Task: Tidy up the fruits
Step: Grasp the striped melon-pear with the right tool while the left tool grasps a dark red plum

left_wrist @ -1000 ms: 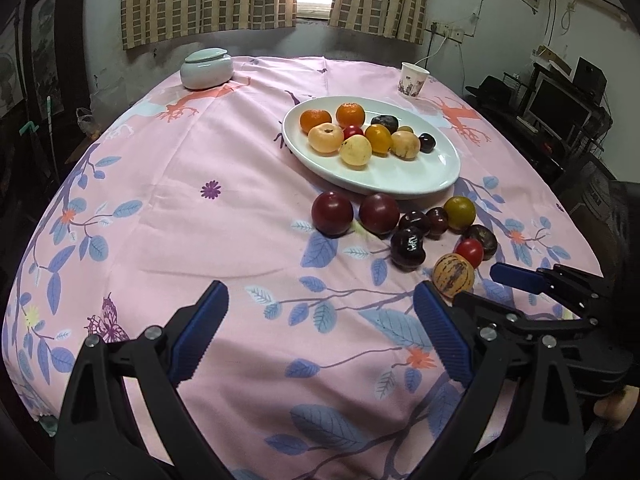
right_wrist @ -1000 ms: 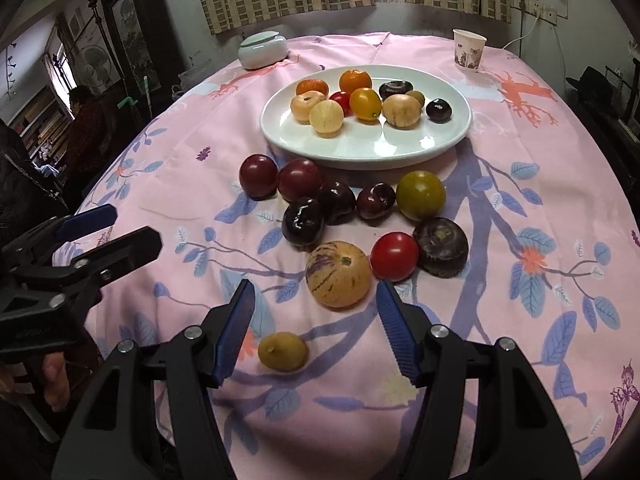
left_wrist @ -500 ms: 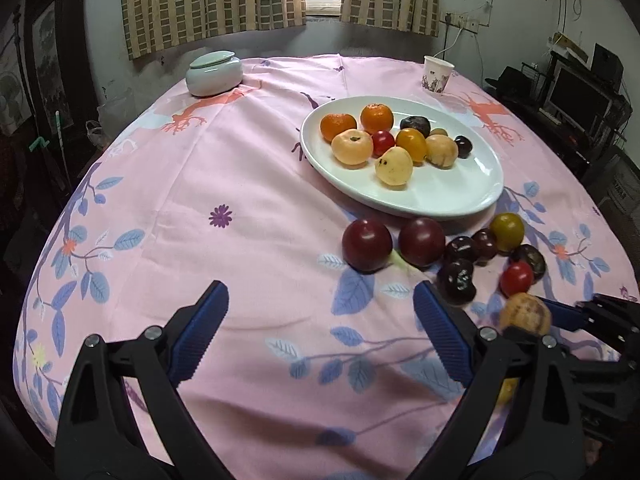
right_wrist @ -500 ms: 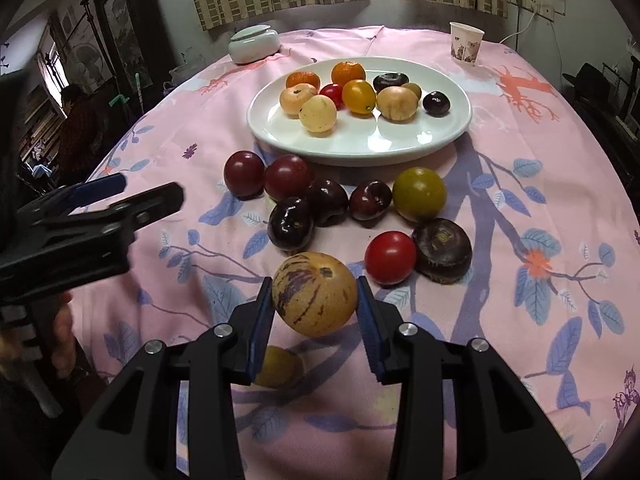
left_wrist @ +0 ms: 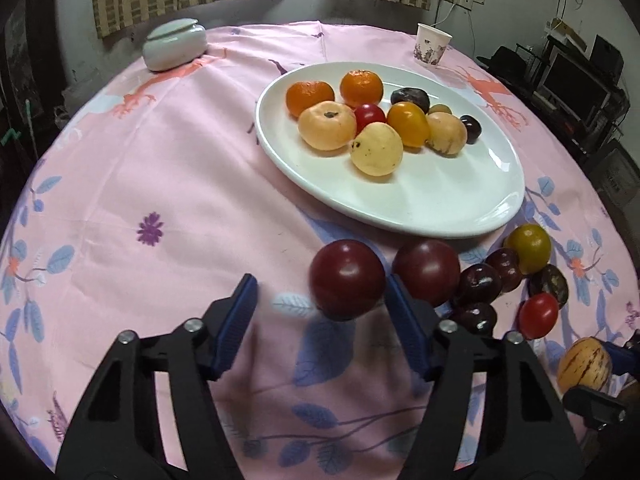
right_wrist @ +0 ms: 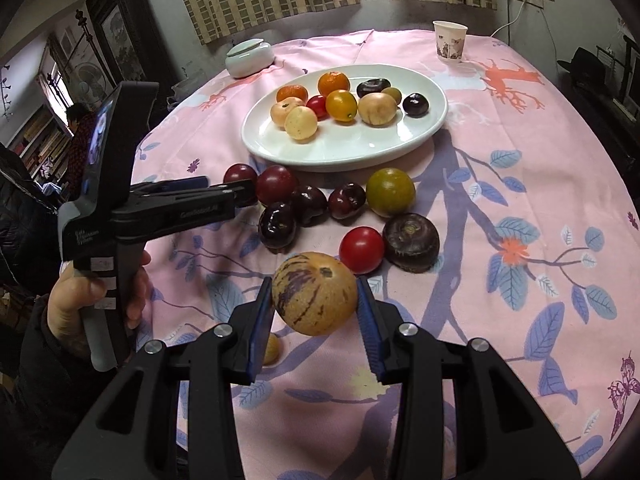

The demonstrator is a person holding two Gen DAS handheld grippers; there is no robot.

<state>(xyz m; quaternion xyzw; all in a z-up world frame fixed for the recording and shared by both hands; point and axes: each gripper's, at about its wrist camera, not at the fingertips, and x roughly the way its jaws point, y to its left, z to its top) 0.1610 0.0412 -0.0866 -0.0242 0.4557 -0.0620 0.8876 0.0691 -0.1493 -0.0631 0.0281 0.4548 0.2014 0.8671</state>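
Note:
A white oval plate holds oranges, pale yellow fruits, tomatoes and dark plums. On the pink cloth in front of it lies a row of loose fruit. The leftmost dark red plum sits between the fingers of my left gripper, whose jaws are closing. The right pad is at the plum and the left pad stands well clear. A second dark red plum lies just to the right. My right gripper is shut on a striped yellow-brown fruit, held a little above the cloth.
Dark plums, a yellow-green tomato, a red tomato and a dark brown fruit cluster ahead of the right gripper. A small yellow fruit lies under it. A lidded jar and paper cup stand far back.
The left gripper came forward and down to the leftmost plum and its jaws narrowed around it. The right gripper closed on the striped fruit and raised it slightly.

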